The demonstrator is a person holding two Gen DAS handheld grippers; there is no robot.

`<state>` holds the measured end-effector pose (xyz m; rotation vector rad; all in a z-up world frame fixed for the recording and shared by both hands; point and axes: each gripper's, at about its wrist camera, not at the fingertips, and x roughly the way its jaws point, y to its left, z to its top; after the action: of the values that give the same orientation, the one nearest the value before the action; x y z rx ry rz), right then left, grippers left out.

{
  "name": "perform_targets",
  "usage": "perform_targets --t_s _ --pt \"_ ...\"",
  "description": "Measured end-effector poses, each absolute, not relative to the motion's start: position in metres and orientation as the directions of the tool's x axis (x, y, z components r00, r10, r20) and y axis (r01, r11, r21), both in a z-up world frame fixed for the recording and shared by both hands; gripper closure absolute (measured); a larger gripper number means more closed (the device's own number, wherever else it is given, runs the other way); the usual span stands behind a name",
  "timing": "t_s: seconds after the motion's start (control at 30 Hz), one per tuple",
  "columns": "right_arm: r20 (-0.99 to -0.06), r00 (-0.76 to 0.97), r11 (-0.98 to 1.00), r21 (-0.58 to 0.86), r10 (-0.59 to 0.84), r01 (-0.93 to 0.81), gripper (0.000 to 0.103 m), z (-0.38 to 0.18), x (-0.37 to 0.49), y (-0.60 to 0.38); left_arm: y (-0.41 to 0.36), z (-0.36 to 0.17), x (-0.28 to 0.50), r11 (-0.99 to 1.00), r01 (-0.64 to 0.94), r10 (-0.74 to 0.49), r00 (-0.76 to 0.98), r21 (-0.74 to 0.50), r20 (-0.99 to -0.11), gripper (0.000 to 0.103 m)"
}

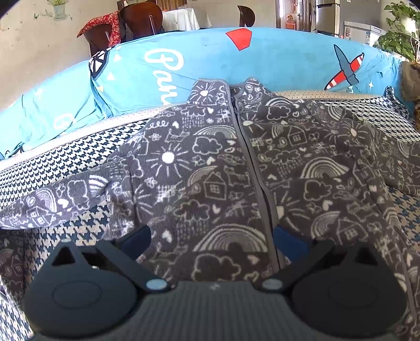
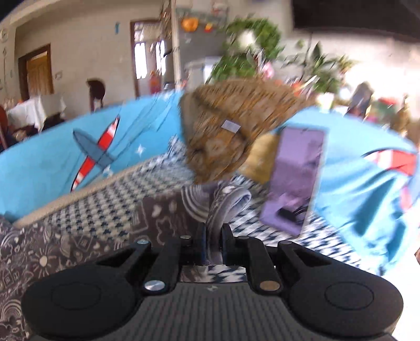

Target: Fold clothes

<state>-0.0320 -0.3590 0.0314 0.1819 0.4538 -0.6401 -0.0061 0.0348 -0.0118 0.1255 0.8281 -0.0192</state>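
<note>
A grey fleece jacket with white doodles of suns, houses and rainbows lies spread front-up on the houndstooth sofa seat, its zip running down the middle. My left gripper hovers open over the jacket's lower hem, one finger on each side of the zip. In the right wrist view, my right gripper is shut on a fold of the jacket's sleeve cuff, lifted off the seat. The rest of the jacket trails to the lower left. That view is motion-blurred.
Blue cushions with plane prints line the sofa back. A brown furry garment and a purple item sit at the sofa's right end. Chairs, a white-clothed table and plants stand behind.
</note>
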Motion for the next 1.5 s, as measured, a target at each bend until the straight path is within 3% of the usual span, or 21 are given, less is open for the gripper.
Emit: perform_targets --t_s 0.27,0.33,0.4,0.63,0.73,0.87,1.13,1.5 --pt "-0.304 0.695 0.720 0.040 -0.652 0.693 0.088 0.055 -0.098 -0.343 0.045 -0.006 -0.015 0.992 0.051 0.047 0.700 0.116 -0.713 0.000" --pt "-0.282 0.740 0.766 0.025 -0.611 0.642 0.076 0.057 -0.098 -0.333 0.048 -0.004 -0.018 0.992 0.046 0.052 0.707 0.119 -0.705 0.000" --pt "-0.306 0.794 0.826 0.043 -0.525 0.562 0.066 0.055 -0.092 -0.324 0.053 -0.001 -0.023 0.992 0.034 0.061 0.717 0.122 -0.695 0.000" --pt "-0.427 0.888 0.973 0.070 -0.170 0.220 0.064 0.039 -0.057 -0.272 0.074 0.004 -0.032 0.986 -0.018 0.124 0.736 0.164 -0.665 0.000" --pt "-0.461 0.886 0.995 0.047 -0.057 0.088 0.054 0.031 -0.046 -0.241 0.084 0.003 -0.030 0.984 -0.044 0.149 0.728 0.171 -0.669 0.000" --pt "-0.515 0.854 0.998 0.045 0.066 -0.050 0.051 0.021 -0.033 -0.203 0.102 0.004 -0.027 0.984 -0.095 0.173 0.709 0.150 -0.684 0.000" --pt "-0.586 0.781 0.976 0.136 0.218 -0.171 0.038 0.005 -0.024 -0.157 0.132 0.004 -0.024 0.971 -0.192 0.238 0.679 0.145 -0.695 0.000" --pt "-0.669 0.696 0.965 0.155 0.260 -0.211 0.037 -0.020 -0.019 -0.117 0.187 0.014 -0.025 0.936 -0.343 0.290 0.631 0.076 -0.720 0.000"
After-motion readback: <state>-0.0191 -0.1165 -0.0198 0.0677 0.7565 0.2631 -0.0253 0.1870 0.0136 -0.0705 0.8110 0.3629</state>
